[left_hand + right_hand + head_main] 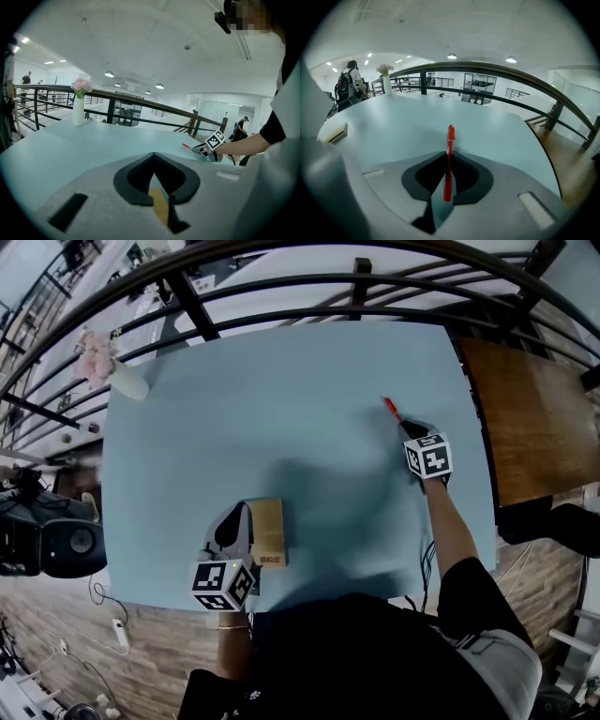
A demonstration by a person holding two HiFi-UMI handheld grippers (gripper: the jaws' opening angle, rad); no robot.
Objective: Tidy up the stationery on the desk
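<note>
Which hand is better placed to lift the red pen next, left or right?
Right. The right gripper has its fingers closed on the red pen; the left gripper is shut beside the tan notebook, across the desk.

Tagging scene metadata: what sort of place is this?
Probably a mezzanine in an open-plan office or similar commercial building. The light blue table sits beside a black railing that seems to overlook a lower floor, with recessed ceiling lights and glass partitions beyond.

Far corner: a white vase (78, 111) of pink flowers (81, 86), upright by the black railing (487, 68). Brown wooden table (530, 418) off right, black camera (56, 540) left.
</note>
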